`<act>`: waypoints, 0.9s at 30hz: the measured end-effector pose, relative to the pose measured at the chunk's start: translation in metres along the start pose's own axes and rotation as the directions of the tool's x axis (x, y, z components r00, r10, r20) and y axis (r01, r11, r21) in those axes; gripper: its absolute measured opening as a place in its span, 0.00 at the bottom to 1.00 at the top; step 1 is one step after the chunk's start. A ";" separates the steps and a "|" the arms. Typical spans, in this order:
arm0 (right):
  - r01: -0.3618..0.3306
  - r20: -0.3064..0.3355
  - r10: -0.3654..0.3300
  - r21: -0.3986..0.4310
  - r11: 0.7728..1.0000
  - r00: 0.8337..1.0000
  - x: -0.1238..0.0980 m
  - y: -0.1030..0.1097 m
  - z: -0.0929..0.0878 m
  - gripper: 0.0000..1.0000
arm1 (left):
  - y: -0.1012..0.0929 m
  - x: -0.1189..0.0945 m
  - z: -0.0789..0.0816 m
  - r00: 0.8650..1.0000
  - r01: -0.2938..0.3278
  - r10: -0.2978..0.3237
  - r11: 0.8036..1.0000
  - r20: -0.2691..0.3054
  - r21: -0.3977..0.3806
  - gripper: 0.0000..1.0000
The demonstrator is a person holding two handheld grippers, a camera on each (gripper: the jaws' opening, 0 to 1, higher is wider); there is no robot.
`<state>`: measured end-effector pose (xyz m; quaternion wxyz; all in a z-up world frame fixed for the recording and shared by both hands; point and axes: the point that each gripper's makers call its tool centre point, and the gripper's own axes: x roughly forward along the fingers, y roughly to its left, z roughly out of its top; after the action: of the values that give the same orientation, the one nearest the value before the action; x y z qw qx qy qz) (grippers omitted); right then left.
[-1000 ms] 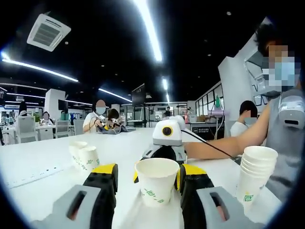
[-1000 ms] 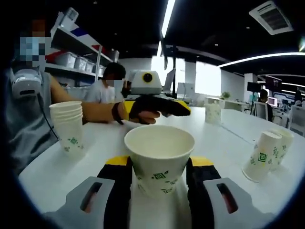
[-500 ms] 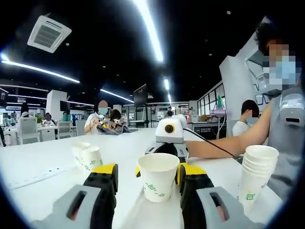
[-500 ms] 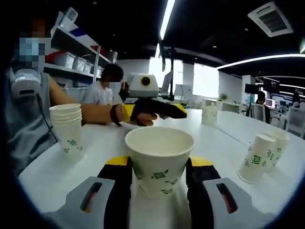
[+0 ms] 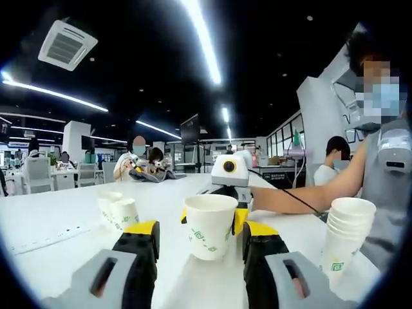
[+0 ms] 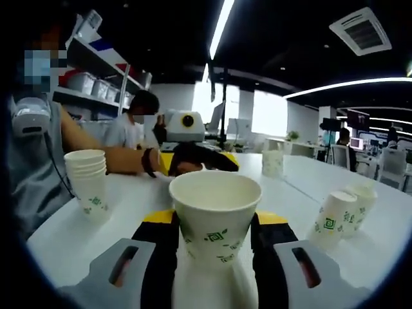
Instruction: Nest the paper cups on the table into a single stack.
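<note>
The right claw (image 6: 214, 241) is clamped on a cup (image 6: 214, 209), lifted above the counter (image 6: 96, 232). The left claw (image 5: 199, 248) is apart, empty. Next, I'd judge, it must be carried over the stack (image 6: 87, 183) and lowered in.

We see bright ceiling light strips (image 5: 201, 38) with strong glare, ceiling around them dark. White table (image 5: 58, 225) evenly lit, shadows soft. Strong fisheye bending at edges. Background slightly blurred, near jaws soft too.

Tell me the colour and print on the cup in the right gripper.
White paper cup with small green leaf-like motifs, clearest in the right gripper view.
</note>
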<state>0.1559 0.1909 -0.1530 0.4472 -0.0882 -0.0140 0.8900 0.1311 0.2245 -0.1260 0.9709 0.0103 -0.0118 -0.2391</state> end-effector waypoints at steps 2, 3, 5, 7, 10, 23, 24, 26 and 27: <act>0.004 0.006 -0.004 -0.005 1.000 1.000 -0.001 0.006 0.006 0.47 | 0.004 0.000 0.000 1.000 -0.001 0.001 1.000 0.002 0.000 0.56; 0.008 0.006 -0.008 -0.006 1.000 1.000 0.000 0.007 0.008 0.47 | 0.005 0.000 0.000 1.000 -0.003 0.003 1.000 0.003 -0.001 0.56; 0.018 0.003 -0.018 -0.007 1.000 1.000 0.001 0.012 0.011 0.46 | 0.005 0.000 -0.001 1.000 -0.004 0.004 1.000 0.002 0.000 0.55; 0.023 0.003 -0.023 -0.006 1.000 1.000 0.001 0.015 0.014 0.46 | 0.005 0.000 -0.001 1.000 -0.005 0.005 1.000 0.000 0.002 0.55; 0.027 0.008 -0.027 -0.006 1.000 1.000 0.001 0.020 0.019 0.46 | 0.005 0.001 -0.002 1.000 -0.006 0.006 1.000 -0.003 0.004 0.55; 0.048 0.072 -0.046 -0.023 0.999 0.996 -0.014 0.007 0.053 0.46 | 0.013 0.002 -0.004 1.000 -0.009 0.009 1.000 -0.004 0.007 0.55; 0.049 0.077 -0.047 -0.024 0.999 0.996 -0.015 0.005 0.054 0.46 | 0.014 0.002 -0.004 1.000 -0.008 0.009 1.000 -0.005 0.007 0.55; 0.050 0.080 -0.048 -0.020 0.999 0.996 -0.015 0.003 0.056 0.45 | 0.014 0.002 -0.005 1.000 -0.008 0.008 1.000 -0.008 0.009 0.55; 0.061 0.067 -0.060 -0.011 0.998 0.996 -0.015 0.000 0.054 0.45 | 0.014 0.002 -0.005 1.000 -0.007 0.007 1.000 -0.010 0.011 0.55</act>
<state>0.1554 0.1814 -0.0981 0.4727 -0.0609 -0.0372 0.8783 0.1398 0.2361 -0.1307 0.9717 0.0166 -0.0083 -0.2356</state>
